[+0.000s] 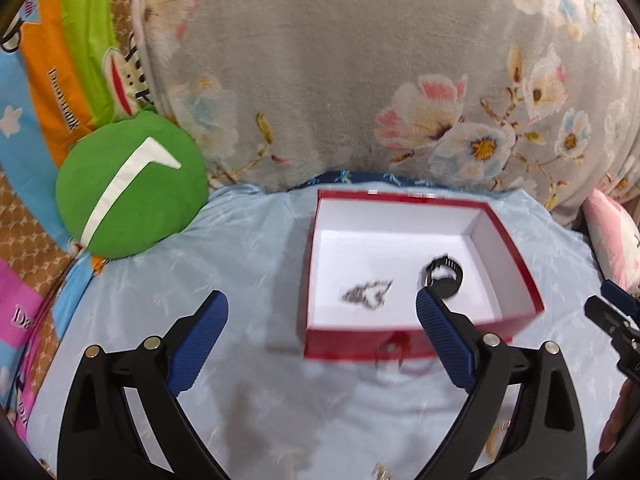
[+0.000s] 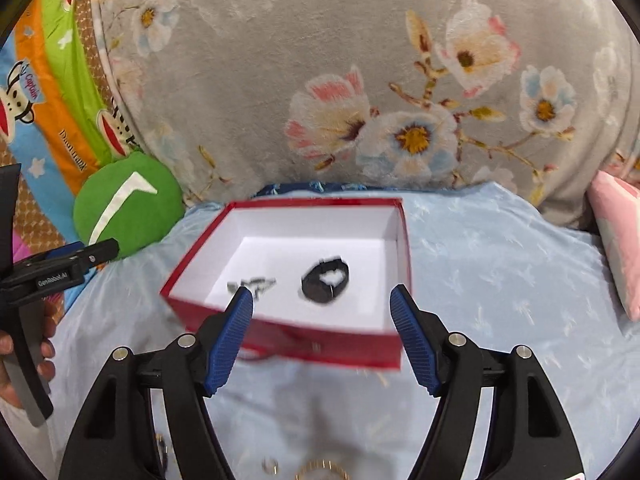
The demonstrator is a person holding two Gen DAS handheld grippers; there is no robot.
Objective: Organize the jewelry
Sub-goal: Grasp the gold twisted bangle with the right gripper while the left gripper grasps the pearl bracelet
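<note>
A red box with a white inside stands open on the light blue cloth. In it lie a small silver piece and a black band, side by side and apart. My left gripper hovers open before the box's near left corner, nothing between its fingers. In the right wrist view the box, silver piece and black band show again. My right gripper hangs open over the near wall, holding nothing. Gold jewelry lies on the cloth under it, partly cut off.
A green round cushion sits left of the box. A grey floral blanket rises right behind it. A pink pillow lies at the right edge. A hand holds the other gripper at the left.
</note>
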